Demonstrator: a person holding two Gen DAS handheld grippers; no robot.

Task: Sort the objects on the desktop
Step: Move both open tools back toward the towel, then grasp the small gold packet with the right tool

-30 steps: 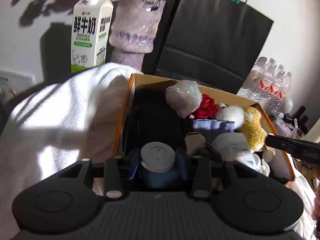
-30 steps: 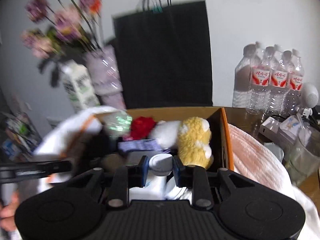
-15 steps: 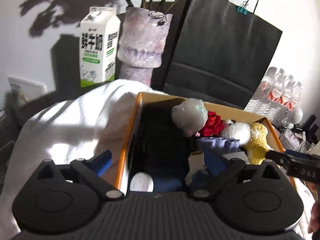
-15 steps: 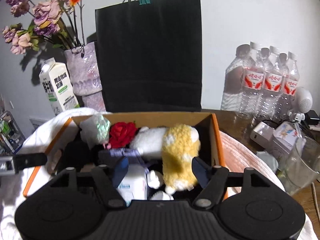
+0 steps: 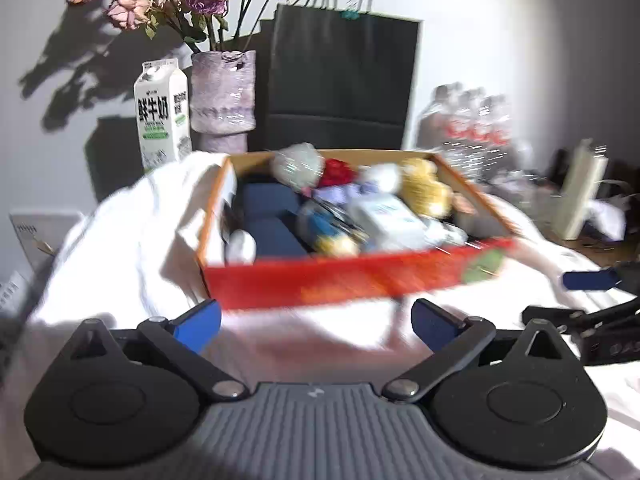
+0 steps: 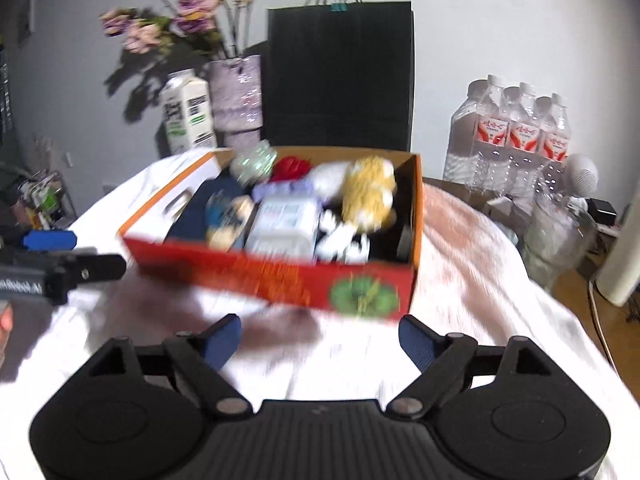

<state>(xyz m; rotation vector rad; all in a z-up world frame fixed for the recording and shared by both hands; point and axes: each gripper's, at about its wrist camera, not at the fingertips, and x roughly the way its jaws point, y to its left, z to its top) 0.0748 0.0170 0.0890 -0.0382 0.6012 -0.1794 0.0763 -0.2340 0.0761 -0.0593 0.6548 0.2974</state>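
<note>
Cardboard box (image 5: 352, 284) with a red front sits on the white cloth (image 5: 132, 240) over the desk, packed with a yellow plush toy (image 6: 370, 192), a white carton (image 6: 286, 222) and a red flower (image 5: 338, 172). Both the left gripper (image 5: 316, 322) and right gripper (image 6: 320, 338) hang before it, fingers just spread wide, nothing between them.

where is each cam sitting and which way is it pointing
Left wrist: on the left gripper, jaws open and empty, facing the box from its left front; right gripper shows at right.
Right wrist: on the right gripper, jaws just opened, empty, facing the box from its right front; left gripper shows at left.
Shared: box, milk carton, vase, black bag.
</note>
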